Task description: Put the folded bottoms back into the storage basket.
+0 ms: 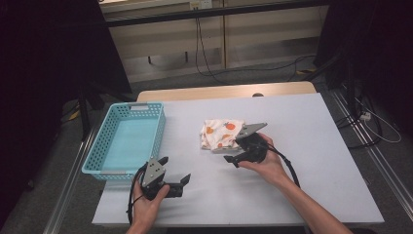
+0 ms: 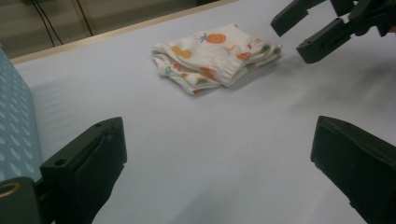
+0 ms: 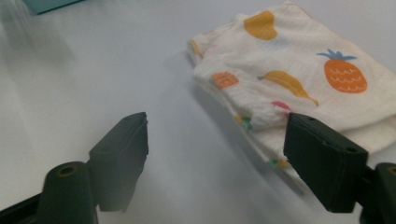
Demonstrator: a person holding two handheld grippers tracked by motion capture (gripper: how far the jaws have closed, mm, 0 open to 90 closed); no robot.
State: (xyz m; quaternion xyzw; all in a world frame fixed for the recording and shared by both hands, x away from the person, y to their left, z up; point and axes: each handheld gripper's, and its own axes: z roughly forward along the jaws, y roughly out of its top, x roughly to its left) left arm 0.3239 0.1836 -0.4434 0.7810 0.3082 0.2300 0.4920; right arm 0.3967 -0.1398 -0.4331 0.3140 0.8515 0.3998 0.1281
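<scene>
Cloth [image 1: 222, 133], folded and fruit-printed, lies on the tabletop [image 1: 302, 146] just ahead of our right gripper [image 1: 233, 157], its near edge beside one jaw. Those jaws stand apart, nothing between them. Our left gripper [image 1: 176, 171], well back from the cloth, is spread wide and holds nothing. Beside it sits the basket [image 1: 127, 139].

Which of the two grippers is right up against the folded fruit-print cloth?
The right gripper: its open jaws sit at the near edge of the folded cloth. The left gripper rests well back, near the blue basket, open on bare table.
</scene>
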